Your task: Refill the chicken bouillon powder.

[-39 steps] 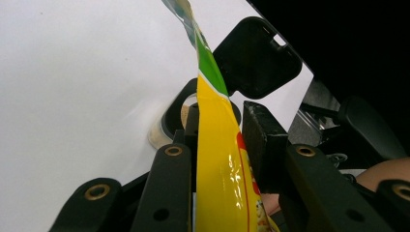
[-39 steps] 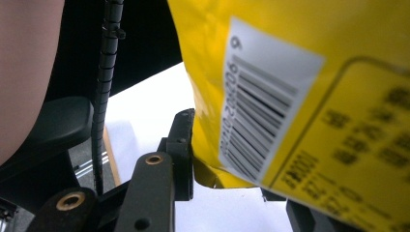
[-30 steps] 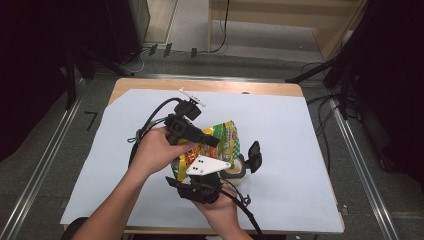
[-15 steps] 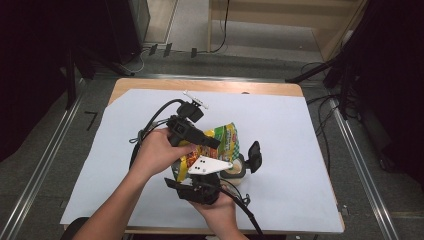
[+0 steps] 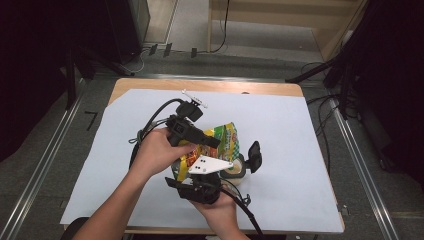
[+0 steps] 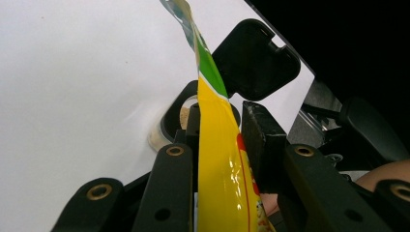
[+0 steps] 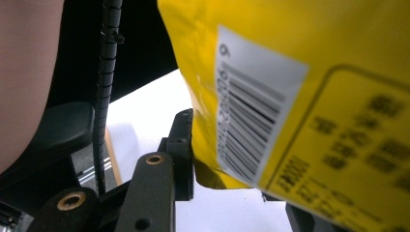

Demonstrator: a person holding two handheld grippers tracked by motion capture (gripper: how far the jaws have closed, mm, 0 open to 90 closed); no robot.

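Observation:
A yellow and green snack bag (image 5: 225,140) hangs over the white sheet, held from two sides. My left gripper (image 5: 214,142) reaches in from the left and is shut on it; in the left gripper view the bag (image 6: 217,159) runs edge-on between the jaws. My right gripper (image 5: 198,166) comes up from below under its grey plate (image 5: 210,164). Its jaws have just been closing with the bag's barcode side (image 7: 290,96) between them, one pad (image 7: 183,145) against the bag. Below the bag stands a small open jar (image 5: 234,171) (image 6: 170,123) with beige contents and a raised black lid (image 5: 254,155) (image 6: 256,60).
A white sheet (image 5: 295,145) covers the wooden table (image 5: 150,84), with bare room to the right and at the far side. Black cables (image 5: 150,125) trail left from the left gripper. Metal rails and dark stands flank the table.

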